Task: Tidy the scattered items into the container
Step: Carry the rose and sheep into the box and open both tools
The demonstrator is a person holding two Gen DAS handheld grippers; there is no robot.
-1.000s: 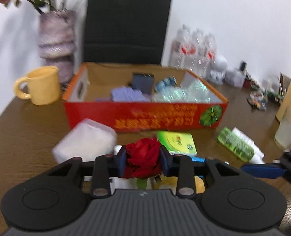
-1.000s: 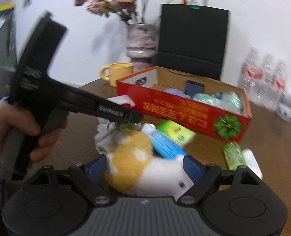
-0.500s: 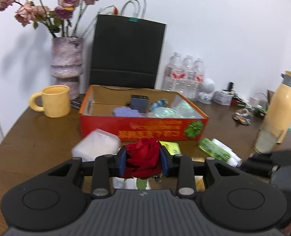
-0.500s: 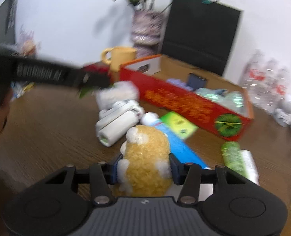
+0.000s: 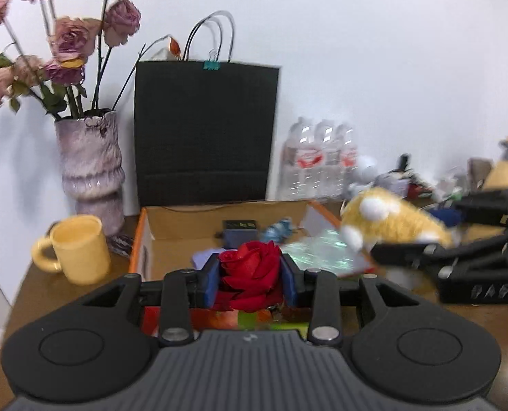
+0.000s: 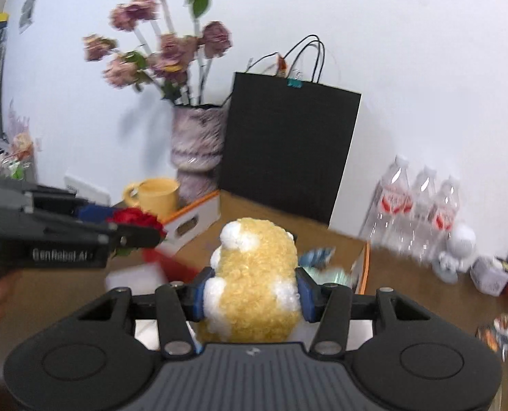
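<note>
My left gripper [image 5: 250, 279] is shut on a red rose [image 5: 250, 270] and holds it in the air at the front edge of the red cardboard box [image 5: 144, 239]. My right gripper [image 6: 252, 294] is shut on a yellow and white plush toy [image 6: 254, 274], lifted near the box's right side. The plush [image 5: 387, 222] and right gripper also show at the right of the left wrist view. The rose [image 6: 134, 217] and left gripper show at the left of the right wrist view. The box [image 6: 199, 215] holds a dark block [image 5: 240, 233] and clear wrapped items [image 5: 319, 253].
A yellow mug [image 5: 77, 248] and a vase of dried roses [image 5: 89, 167] stand left of the box. A black paper bag [image 5: 202, 133] stands behind it. Water bottles [image 5: 319, 161] and clutter lie at the right back. A white container [image 6: 134, 279] lies on the table below.
Both grippers have risen from the table toward the box. The right gripper closed on the plush and lifted it. The left gripper kept hold of the rose.
</note>
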